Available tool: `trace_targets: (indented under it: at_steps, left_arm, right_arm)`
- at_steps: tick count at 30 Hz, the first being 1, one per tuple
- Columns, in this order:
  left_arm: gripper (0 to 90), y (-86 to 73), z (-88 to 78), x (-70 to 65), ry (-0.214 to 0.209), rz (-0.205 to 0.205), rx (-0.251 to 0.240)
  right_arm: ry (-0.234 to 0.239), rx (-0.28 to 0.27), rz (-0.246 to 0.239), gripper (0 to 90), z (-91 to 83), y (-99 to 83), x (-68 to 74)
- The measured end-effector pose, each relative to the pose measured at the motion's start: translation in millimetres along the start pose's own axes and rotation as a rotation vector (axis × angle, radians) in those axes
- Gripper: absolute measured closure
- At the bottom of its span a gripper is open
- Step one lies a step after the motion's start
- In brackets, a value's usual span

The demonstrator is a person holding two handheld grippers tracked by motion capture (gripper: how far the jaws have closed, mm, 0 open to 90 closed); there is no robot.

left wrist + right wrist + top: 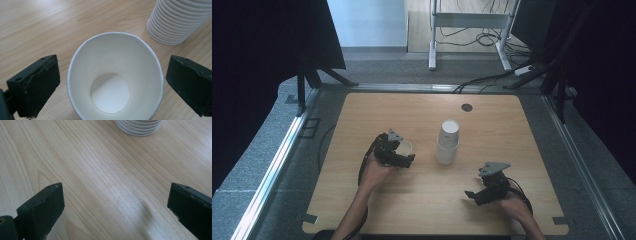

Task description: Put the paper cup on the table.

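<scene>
Your left gripper [404, 156] sits left of centre on the wooden table [362, 205], jaws spread wide around a single white paper cup [113, 77], and you can see a gap on each side, so nothing is pinched. The cup stands upright, mouth open, empty inside. Just beside it, to its right, the stack of white cups [447, 142] stands upside down near the table's middle. Your right gripper [472, 195] rests low near the front right, jaws spread over bare wood, well apart from the stack
</scene>
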State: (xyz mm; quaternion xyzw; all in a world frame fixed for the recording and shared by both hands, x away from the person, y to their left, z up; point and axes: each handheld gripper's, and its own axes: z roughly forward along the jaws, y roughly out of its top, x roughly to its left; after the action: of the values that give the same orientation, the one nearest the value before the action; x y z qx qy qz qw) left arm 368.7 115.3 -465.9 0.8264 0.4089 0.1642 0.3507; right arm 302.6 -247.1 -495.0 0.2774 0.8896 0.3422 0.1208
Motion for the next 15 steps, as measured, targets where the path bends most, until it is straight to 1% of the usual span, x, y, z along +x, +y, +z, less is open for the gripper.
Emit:
trace_targets:
  at_steps: [3, 5, 15]
  left_arm:
    - [0.0, -1.0, -1.6, 0.4, 0.001, -0.001, -0.007]
    - [0.0, -1.5, -3.1, 0.2, 0.010, 0.006, -0.009]
    - [0.0, 0.7, -16.9, -7.2, 0.003, 0.025, -0.031]
  right_arm:
    - [0.001, 0.000, 0.000, 1.0, -0.1, 0.0, 0.0]
    - [0.000, 0.001, -0.001, 1.0, -0.2, -0.1, -0.1]
    - [-0.005, -0.005, 0.002, 1.1, -2.3, 0.0, -1.3]
